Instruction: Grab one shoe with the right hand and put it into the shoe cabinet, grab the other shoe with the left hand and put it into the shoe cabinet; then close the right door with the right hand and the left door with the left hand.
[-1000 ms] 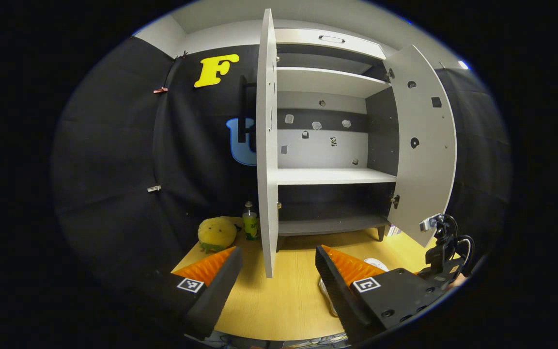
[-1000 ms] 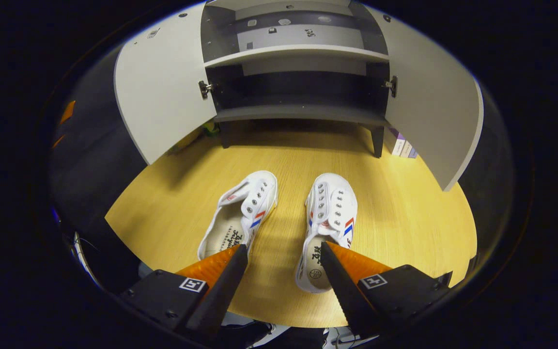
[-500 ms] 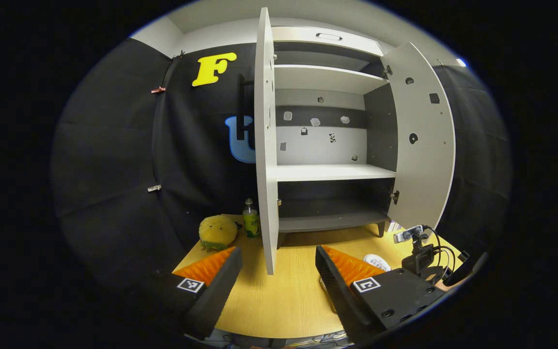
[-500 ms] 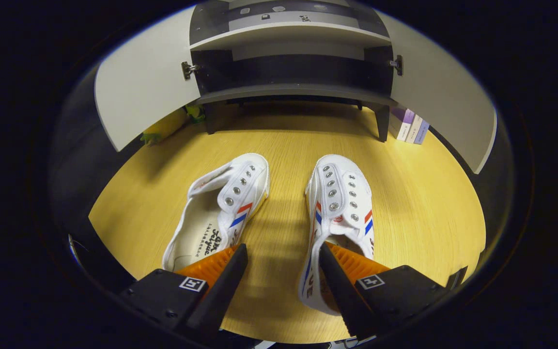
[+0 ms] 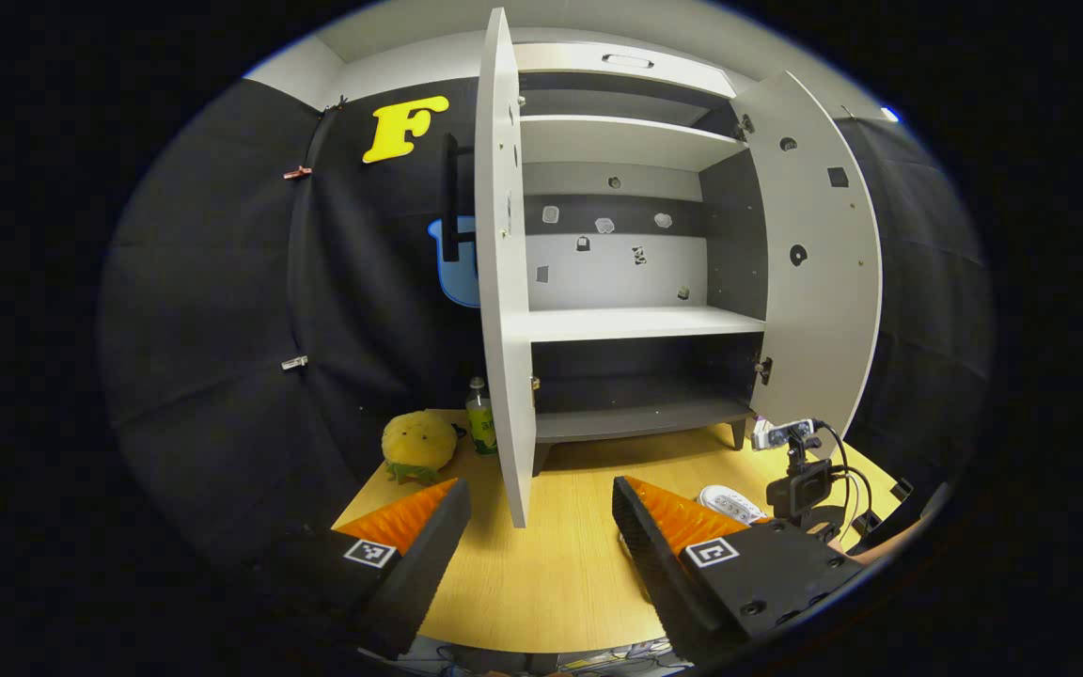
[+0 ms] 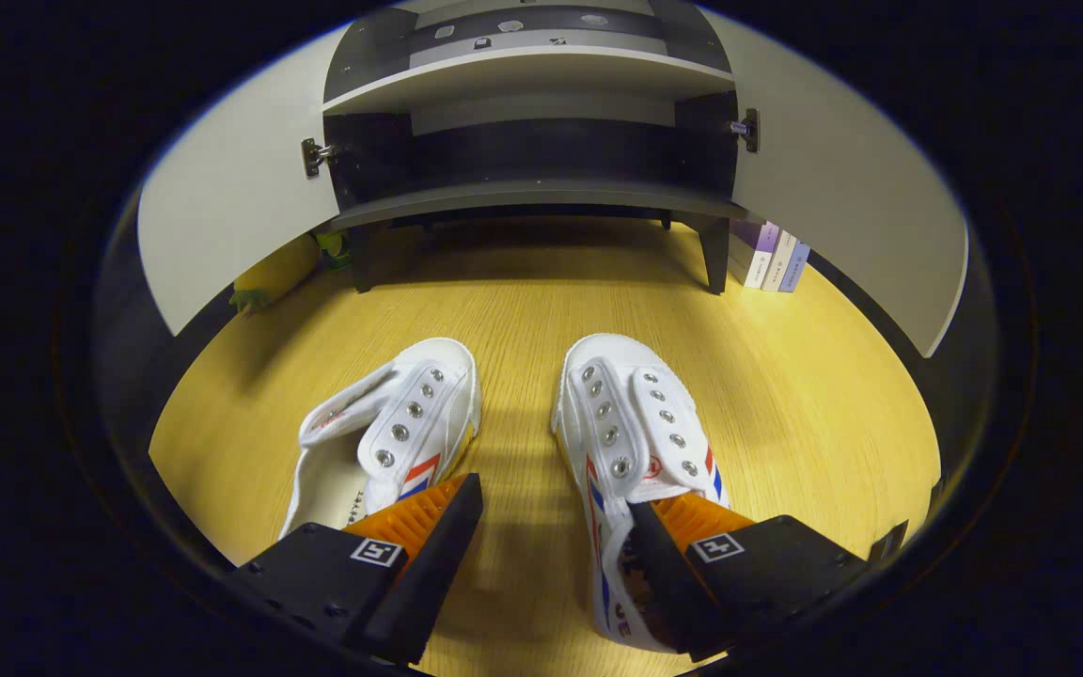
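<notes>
We are at the first step: the grab of one shoe with the right hand. In the right gripper view our right gripper [image 6: 551, 527] hangs low over the wooden floor [image 6: 786, 395] with its jaws spread wide; one finger sits inside the opening of the right-hand shoe [image 6: 631, 442] while the other stands in the gap between the pair, just beside the left-hand shoe [image 6: 391, 432], so the shoe's inner side wall lies between the jaws but nothing is pinched yet. Both shoes lie side by side, toes toward the shoe cabinet [image 6: 532, 193], whose right door [image 6: 842, 207] and left door [image 6: 222, 226] stand open on an empty bottom shelf. In the left gripper view our left gripper [image 5: 541, 541] waits higher up, jaws spread and holding nothing, facing the left door's edge. Next, we judge, we need to press the right jaws together on that side wall, deep enough that the soft canvas does not slip, then lift and carry the shoe forward onto the bottom shelf.
</notes>
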`<state>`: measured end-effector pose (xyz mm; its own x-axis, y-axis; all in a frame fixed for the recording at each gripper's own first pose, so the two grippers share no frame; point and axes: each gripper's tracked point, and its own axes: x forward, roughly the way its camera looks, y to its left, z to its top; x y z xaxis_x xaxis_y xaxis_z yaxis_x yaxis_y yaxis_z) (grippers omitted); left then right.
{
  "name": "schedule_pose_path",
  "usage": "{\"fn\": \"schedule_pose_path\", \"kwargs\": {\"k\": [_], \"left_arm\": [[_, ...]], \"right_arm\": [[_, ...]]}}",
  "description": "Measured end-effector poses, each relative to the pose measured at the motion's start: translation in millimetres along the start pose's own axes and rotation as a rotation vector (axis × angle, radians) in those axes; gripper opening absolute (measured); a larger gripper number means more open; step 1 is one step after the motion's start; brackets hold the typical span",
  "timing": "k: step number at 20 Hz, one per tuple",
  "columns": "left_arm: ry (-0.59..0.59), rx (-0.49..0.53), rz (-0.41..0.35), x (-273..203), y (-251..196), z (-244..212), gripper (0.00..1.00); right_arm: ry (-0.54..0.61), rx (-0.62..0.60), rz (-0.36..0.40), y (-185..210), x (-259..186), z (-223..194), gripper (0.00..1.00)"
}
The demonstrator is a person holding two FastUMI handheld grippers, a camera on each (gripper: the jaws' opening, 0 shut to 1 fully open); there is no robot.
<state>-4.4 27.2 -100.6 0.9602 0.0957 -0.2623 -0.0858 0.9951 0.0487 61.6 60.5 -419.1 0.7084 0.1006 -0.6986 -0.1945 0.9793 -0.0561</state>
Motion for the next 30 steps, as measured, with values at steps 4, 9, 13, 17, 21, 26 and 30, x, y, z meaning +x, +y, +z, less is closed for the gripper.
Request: {"fn": "schedule_pose_path", "kwargs": {"k": [4, 9, 13, 17, 21, 26, 30], "left_arm": [[0.013, 0.012, -0.021, 5, -15, -3, 0.95], [0.009, 0.029, -0.031, 11, -28, -1, 0.95], [0.012, 0.019, -0.027, 11, -31, -2, 0.95], [0.012, 0.007, -0.017, 9, -30, -2, 0.95], [-0.006, 0.019, -0.013, 6, -29, 2, 0.95], [-0.054, 0.040, -0.052, 3, -35, 11, 0.95], [-0.064, -0.002, -0.086, 4, -38, 10, 0.95]], "right_arm": [[0.005, 0.008, -0.016, -6, 17, 16, 0.91], [0.045, 0.000, -0.026, -18, 25, 12, 0.31], [0.068, 0.003, 0.026, -11, 26, 9, 0.12], [0.084, 0.024, 0.056, -11, 20, 13, 0.05], [0.027, 0.026, 0.076, -6, -10, 40, 0.05], [-0.102, -0.054, 0.062, -2, -62, 116, 0.05], [-0.230, -0.049, 0.073, 15, -112, 200, 0.05]]}}
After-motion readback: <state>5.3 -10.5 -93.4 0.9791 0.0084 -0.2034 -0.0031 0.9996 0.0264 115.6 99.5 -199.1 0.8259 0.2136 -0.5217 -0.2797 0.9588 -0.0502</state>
